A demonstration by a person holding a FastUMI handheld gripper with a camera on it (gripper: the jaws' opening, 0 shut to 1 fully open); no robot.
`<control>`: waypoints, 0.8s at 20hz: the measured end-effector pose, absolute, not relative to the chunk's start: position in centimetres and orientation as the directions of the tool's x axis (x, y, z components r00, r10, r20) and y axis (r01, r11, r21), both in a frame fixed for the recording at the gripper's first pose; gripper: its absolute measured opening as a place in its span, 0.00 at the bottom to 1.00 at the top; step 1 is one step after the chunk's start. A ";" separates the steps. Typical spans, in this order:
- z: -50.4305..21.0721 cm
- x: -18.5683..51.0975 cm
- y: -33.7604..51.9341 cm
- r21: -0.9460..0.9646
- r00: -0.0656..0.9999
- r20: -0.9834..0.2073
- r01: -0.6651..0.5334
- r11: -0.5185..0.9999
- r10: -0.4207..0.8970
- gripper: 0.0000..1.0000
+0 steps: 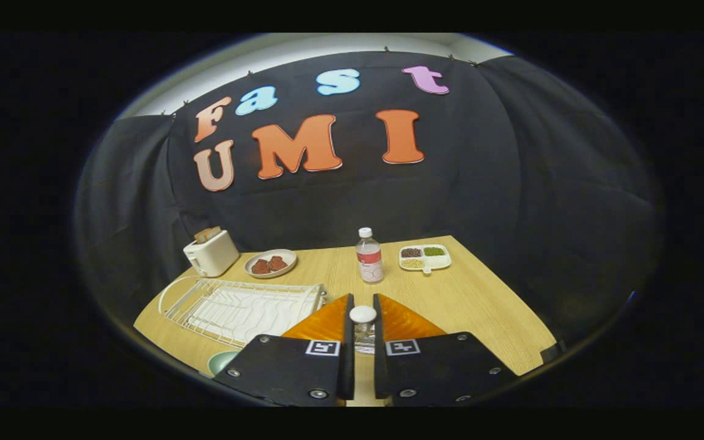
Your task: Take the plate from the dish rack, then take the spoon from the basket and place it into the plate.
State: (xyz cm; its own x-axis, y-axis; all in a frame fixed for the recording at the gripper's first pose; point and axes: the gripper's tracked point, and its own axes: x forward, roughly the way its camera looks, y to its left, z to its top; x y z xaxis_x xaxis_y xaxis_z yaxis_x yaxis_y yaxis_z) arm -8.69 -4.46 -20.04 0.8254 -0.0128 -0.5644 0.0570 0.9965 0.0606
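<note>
The white wire dish rack point(239, 308) lies on the wooden table point(480, 299), ahead and to the left of my fingers, and I make out no plate standing in its slots. A pale green round dish point(222, 362) peeks out by the rack's near corner, mostly hidden behind my left finger. My gripper point(363, 299) hovers over the table's near side, its fingers almost together with only a narrow slit between them. A small clear jar with a white cap point(363, 315) shows in that slit; I cannot tell whether the fingers touch it.
Along the table's far side stand a white toaster point(211, 253) holding bread, a plate of brown food point(270, 263), a clear water bottle point(369, 256) and a divided white tray of beans point(425, 257). The table's right edge runs diagonally beside my right finger.
</note>
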 end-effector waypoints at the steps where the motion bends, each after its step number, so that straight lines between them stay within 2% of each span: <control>1: -19.6 -9.0 -4.0 0.065 0.826 -0.563 0.047 0.997 -0.002 0.13; 9: -19.3 -11.9 0.3 0.089 0.799 -0.596 -0.037 0.995 0.083 0.13; 16: -21.4 -13.6 6.1 0.148 0.740 -0.636 -0.160 0.976 0.218 0.13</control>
State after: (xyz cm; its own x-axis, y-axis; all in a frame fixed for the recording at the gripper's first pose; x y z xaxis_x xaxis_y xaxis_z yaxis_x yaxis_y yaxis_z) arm -13.63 6.06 -21.38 0.7405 0.2182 -0.6357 -0.1603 0.9759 0.1482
